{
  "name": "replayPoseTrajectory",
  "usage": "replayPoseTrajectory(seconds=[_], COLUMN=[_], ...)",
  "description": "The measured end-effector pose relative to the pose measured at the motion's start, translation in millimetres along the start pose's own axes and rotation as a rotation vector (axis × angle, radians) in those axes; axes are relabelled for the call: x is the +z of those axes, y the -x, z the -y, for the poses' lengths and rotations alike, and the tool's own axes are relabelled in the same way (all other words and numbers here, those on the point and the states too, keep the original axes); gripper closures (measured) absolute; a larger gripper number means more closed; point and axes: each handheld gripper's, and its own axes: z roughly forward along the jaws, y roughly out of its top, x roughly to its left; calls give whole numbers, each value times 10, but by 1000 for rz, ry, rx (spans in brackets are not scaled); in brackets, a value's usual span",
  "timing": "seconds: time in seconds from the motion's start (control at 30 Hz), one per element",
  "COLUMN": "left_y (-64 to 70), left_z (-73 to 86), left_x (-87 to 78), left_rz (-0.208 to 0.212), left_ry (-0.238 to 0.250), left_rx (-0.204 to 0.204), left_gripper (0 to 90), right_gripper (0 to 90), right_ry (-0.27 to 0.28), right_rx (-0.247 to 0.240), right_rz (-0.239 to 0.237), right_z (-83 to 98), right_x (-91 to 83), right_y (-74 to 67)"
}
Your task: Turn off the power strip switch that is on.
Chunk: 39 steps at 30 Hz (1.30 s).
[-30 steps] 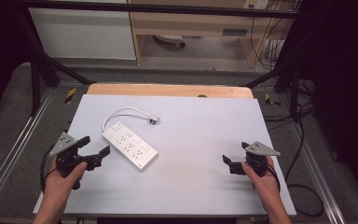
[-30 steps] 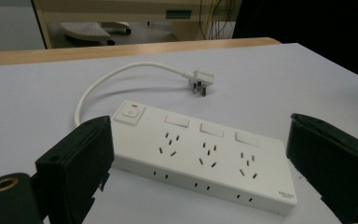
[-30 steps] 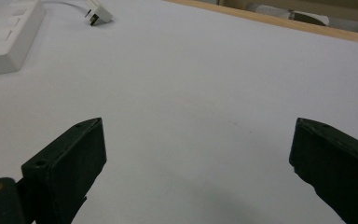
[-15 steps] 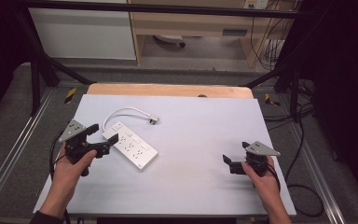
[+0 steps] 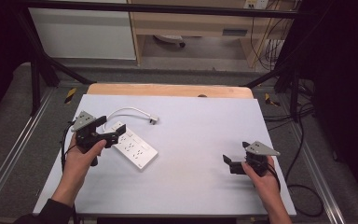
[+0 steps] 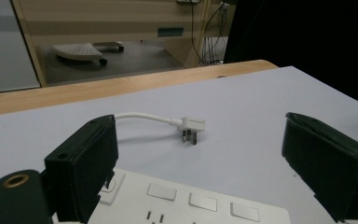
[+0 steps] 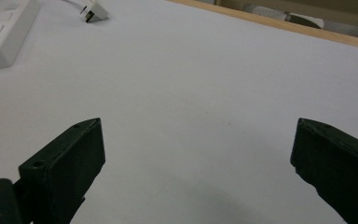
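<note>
Left gripper point(image 5: 113, 135) is seen held just over the near end of the white power strip point(image 5: 133, 147), with its jaws spread wide and nothing clasped between them. From the left gripper view, the strip's switches and sockets are seen directly below and between the jaws, the left jaw hanging over the strip's corner; whether it touches cannot be told. Ahead of that gripper, the strip's white cable point(image 6: 144, 117) is seen curving across the worktop point(image 5: 200, 121) to its plug point(image 6: 192, 127), which lies flat on the pale surface, apart from the strip's body.

Right gripper point(image 5: 229, 163) is held low over the worktop, well apart from the strip, and its jaws are likewise spread with nothing between them. In the right gripper view, bare worktop is seen between the jaws, while the strip's corner point(image 7: 2, 39) and the plug point(image 7: 93, 10) are seen far ahead and to the left of it.
</note>
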Motion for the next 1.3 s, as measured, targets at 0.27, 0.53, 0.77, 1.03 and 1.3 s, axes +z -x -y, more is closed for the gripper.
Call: replayPoseTrajectory(seconds=[0.27, 0.53, 0.77, 1.03, 1.3], left_y=[-37, -80, -129, -171, -171], left_z=[-68, -149, -191, -169, -119], left_x=[101, 227, 347, 436, 488], left_rz=[-3, -37, -48, -33, -22], left_ry=[10, 13, -4, -31, -64], left_rx=[7, 0, 8, 10, 41], left_gripper=[113, 181, 251, 388, 544], right_gripper=[34, 34, 34, 35, 35], right_ry=[-3, -11, -12, -12, -12], right_rx=[-2, 3, -2, -7, -7], right_rz=[0, 4, 7, 12, 11], right_z=[3, 10, 13, 12, 14], right_x=[5, 3, 5, 5, 8], right_y=[4, 8, 16, 17, 21])
